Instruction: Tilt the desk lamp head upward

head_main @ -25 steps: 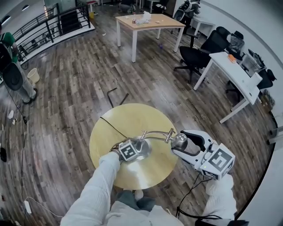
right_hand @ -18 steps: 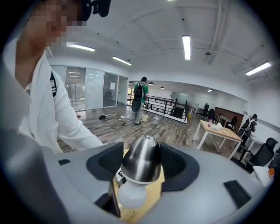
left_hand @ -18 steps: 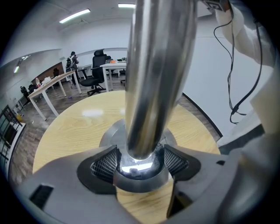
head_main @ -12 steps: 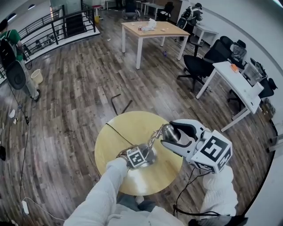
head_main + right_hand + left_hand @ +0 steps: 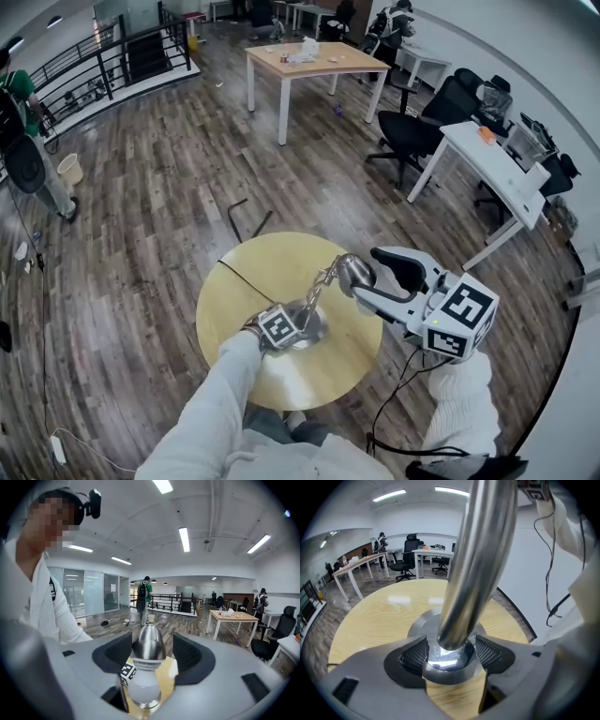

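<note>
A chrome desk lamp stands on the round yellow table (image 5: pixel 234 309). Its base (image 5: pixel 305 328) sits near the table's middle, and its arm (image 5: pixel 319 289) slopes up to the egg-shaped head (image 5: pixel 354 273). My left gripper (image 5: pixel 292 328) is shut on the collar of the base (image 5: pixel 440 660), with the pole (image 5: pixel 476 559) rising between its pads. My right gripper (image 5: pixel 364 281) is shut on the lamp head (image 5: pixel 148 643), whose white bulb (image 5: pixel 143 688) points back toward the camera. In the right gripper view the right gripper (image 5: pixel 149 652) flanks the head on both sides.
The lamp's black cable (image 5: pixel 246 275) runs off the table's left edge. A wooden table (image 5: pixel 309 58) stands far back, with a white desk (image 5: pixel 487 155) and black office chairs (image 5: pixel 412 117) at the right. A railing (image 5: pixel 122 52) and a person (image 5: pixel 23 141) are at the far left.
The right gripper has lifted the lamp head from low and level beside the base to higher up, so the arm slopes more steeply. The left gripper has stayed on the base.
</note>
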### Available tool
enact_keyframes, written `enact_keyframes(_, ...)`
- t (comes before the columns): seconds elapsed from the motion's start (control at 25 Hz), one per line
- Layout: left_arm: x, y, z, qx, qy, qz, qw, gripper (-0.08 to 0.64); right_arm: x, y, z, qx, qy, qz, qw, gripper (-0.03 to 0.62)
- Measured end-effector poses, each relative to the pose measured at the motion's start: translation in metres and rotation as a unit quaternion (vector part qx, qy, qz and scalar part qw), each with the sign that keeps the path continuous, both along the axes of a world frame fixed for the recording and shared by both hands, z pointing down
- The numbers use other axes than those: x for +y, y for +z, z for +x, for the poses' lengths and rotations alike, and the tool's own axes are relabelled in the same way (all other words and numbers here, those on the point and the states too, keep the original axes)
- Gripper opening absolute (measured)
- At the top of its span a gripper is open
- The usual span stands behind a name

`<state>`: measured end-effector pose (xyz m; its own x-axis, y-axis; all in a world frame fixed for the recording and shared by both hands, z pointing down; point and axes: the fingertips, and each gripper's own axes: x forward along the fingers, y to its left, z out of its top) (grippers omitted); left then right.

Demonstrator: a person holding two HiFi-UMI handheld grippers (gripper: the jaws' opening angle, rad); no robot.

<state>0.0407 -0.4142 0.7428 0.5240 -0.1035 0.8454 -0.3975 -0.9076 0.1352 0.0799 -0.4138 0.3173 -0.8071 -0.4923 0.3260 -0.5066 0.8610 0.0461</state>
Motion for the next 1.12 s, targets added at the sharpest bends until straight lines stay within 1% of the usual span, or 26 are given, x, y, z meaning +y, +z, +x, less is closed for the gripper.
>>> enact_keyframes(0.08, 0.006, -0.011, -0.002, 0.043, -0.029, -0.026, 0.9983, 0.33, -0.003, -0.01, 0.025, -0.037, 0.045, 0.008, 0.998, 0.267)
enact_keyframes(0.16, 0.01, -0.024, -0.01, 0.09, -0.069, -0.037, 0.9929, 0.33, -0.005, -0.014, 0.058, -0.071, 0.103, 0.021, 0.992, 0.265)
enact_keyframes(0.24, 0.015, -0.043, -0.022, 0.141, -0.11, -0.035, 0.9832, 0.329, -0.003, -0.005, 0.095, -0.099, 0.167, 0.024, 0.981, 0.265)
enact_keyframes(0.28, 0.018, -0.055, -0.026, 0.169, -0.129, -0.031, 0.9767, 0.329, -0.001, 0.006, 0.114, -0.111, 0.203, 0.022, 0.973, 0.265)
enact_keyframes(0.32, 0.022, -0.067, -0.03, 0.197, -0.146, -0.026, 0.9692, 0.324, 0.001, 0.02, 0.132, -0.125, 0.242, 0.02, 0.962, 0.265)
enact_keyframes(0.36, 0.025, -0.077, -0.033, 0.222, -0.162, -0.02, 0.9611, 0.306, 0.003, 0.036, 0.15, -0.139, 0.283, 0.016, 0.949, 0.265)
enact_keyframes(0.44, 0.033, -0.094, -0.034, 0.271, -0.195, -0.005, 0.9426, 0.237, 0.009, 0.079, 0.176, -0.158, 0.363, 0.003, 0.918, 0.265)
enact_keyframes(0.48, 0.036, -0.104, -0.033, 0.297, -0.213, 0.006, 0.9309, 0.216, 0.014, 0.102, 0.182, -0.156, 0.395, -0.006, 0.905, 0.265)
enact_keyframes(0.52, 0.038, -0.117, -0.032, 0.321, -0.234, 0.021, 0.9174, 0.215, 0.018, 0.125, 0.182, -0.148, 0.417, -0.015, 0.897, 0.265)
enact_keyframes(0.56, 0.038, -0.131, -0.031, 0.342, -0.257, 0.041, 0.903, 0.215, 0.024, 0.147, 0.175, -0.137, 0.428, -0.025, 0.893, 0.264)
enact_keyframes(0.6, 0.041, -0.145, -0.029, 0.358, -0.274, 0.061, 0.8904, 0.215, 0.029, 0.165, 0.164, -0.128, 0.428, -0.035, 0.894, 0.257)
enact_keyframes(0.64, 0.045, -0.156, -0.025, 0.367, -0.285, 0.079, 0.8817, 0.215, 0.034, 0.181, 0.149, -0.121, 0.422, -0.044, 0.898, 0.239)
enact_keyframes(0.68, 0.051, -0.163, -0.021, 0.369, -0.293, 0.097, 0.8771, 0.208, 0.04, 0.195, 0.133, -0.115, 0.415, -0.051, 0.901, 0.212)
enact_keyframes(0.72, 0.057, -0.168, -0.016, 0.364, -0.299, 0.113, 0.8748, 0.17, 0.044, 0.207, 0.118, -0.109, 0.411, -0.056, 0.904, 0.161)
enact_keyframes(0.76, 0.063, -0.171, -0.013, 0.357, -0.307, 0.127, 0.8728, 0.109, 0.048, 0.217, 0.105, -0.103, 0.409, -0.06, 0.905, 0.106)
enact_keyframes(0.8, 0.068, -0.174, -0.01, 0.353, -0.316, 0.136, 0.87, 0.065, 0.051, 0.225, 0.094, -0.098, 0.409, -0.065, 0.905, 0.079)
enact_keyframes(0.84, 0.073, -0.175, -0.007, 0.352, -0.325, 0.138, 0.8665, 0.041, 0.053, 0.231, 0.084, -0.094, 0.408, -0.07, 0.905, 0.067)
enact_keyframes(0.92, 0.083, -0.174, -0.005, 0.35, -0.341, 0.136, 0.862, 0.025, 0.059, 0.24, 0.067, -0.083, 0.406, -0.076, 0.907, 0.038)
enact_keyframes(1.04, 0.097, -0.167, -0.01, 0.324, -0.357, 0.141, 0.8648, 0.003, 0.069, 0.245, 0.052, -0.069, 0.398, -0.08, 0.911, 0.02)
enact_keyframes(1.08, 0.101, -0.165, -0.013, 0.315, -0.365, 0.144, 0.8641, 0.003, 0.073, 0.247, 0.049, -0.067, 0.395, -0.082, 0.913, 0.018)
enact_keyframes(1.12, 0.104, -0.164, -0.017, 0.309, -0.377, 0.146, 0.861, 0.003, 0.077, 0.248, 0.048, -0.066, 0.391, -0.086, 0.914, 0.017)
